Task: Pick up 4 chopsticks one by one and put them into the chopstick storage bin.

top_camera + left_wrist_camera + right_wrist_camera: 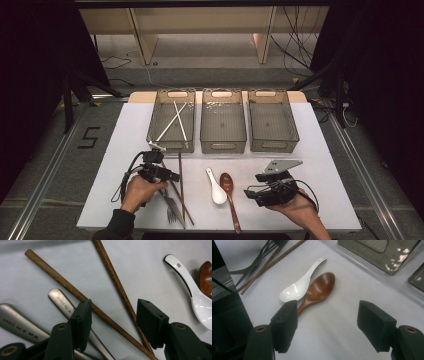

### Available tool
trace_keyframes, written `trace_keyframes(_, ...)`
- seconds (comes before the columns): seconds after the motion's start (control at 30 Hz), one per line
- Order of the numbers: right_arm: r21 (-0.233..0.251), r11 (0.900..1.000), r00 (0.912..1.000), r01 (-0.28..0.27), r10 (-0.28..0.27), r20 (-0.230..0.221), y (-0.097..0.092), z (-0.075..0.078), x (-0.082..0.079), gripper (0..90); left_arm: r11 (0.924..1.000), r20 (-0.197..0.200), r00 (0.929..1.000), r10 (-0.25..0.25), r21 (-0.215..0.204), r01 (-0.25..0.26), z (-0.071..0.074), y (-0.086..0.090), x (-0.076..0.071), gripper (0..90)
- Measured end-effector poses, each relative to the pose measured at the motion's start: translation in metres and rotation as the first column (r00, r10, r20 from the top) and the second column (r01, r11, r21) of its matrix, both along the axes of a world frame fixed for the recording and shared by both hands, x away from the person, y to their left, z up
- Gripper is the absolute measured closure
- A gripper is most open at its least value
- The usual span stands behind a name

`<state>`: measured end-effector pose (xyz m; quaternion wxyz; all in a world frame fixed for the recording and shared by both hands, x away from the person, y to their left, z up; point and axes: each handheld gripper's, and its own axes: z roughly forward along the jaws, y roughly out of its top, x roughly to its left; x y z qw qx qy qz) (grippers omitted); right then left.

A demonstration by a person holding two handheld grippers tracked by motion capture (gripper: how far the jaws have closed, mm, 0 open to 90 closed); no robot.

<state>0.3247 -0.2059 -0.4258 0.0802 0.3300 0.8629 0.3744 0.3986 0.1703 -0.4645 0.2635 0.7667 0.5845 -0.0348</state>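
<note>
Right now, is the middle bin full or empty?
Nearly empty. The middle bin shows a bare mesh floor with only a few small pale specks near its far end; what they are cannot be told. The left bin holds white chopsticks.

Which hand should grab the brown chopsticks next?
Left, most likely. The left gripper hangs right over the brown chopsticks, its jaws apart with both sticks running between them and not yet pinched. The right gripper is open over bare table near the white spoon and brown spoon.

Lab, black curtains (30, 75), floor cables (295, 47)
</note>
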Motion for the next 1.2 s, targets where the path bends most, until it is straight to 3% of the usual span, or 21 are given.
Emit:
trace_keyframes(0.13,-0.001,1.0,1.0,0.0,0.0,0.001,0.0,0.0,0.0,33.7,1.0,0.01,0.9999,0.002,-0.001,-0.002,0.0,-0.002,-0.001,46.7)
trace_keyframes(0.2,-0.002,1.0,1.0,0.001,-0.001,0.0,0.0,0.0,0.0,33.8,0.9996,0.009,0.9999,-0.012,-0.027,0.013,-0.001,-0.004,-0.001,47.4)
trace_keyframes(0.37,-0.003,1.0,1.0,0.0,0.0,0.001,0.0,0.0,0.0,33.8,0.9983,0.029,0.9991,-0.031,0.05,0.029,0.001,-0.012,-0.003,47.2)
trace_keyframes(0.7,-0.001,1.0,1.0,0.004,-0.004,0.004,-0.002,0.001,0.0,33.9,0.9984,0.0,0.9996,-0.027,0.049,0.027,-0.001,-0.011,-0.005,47.8)
trace_keyframes(1.2,-0.002,1.0,1.0,0.003,-0.003,0.002,-0.002,-0.001,0.001,34.1,0.9969,0.007,0.9998,-0.018,0.077,0.017,-0.003,-0.016,-0.005,43.2)
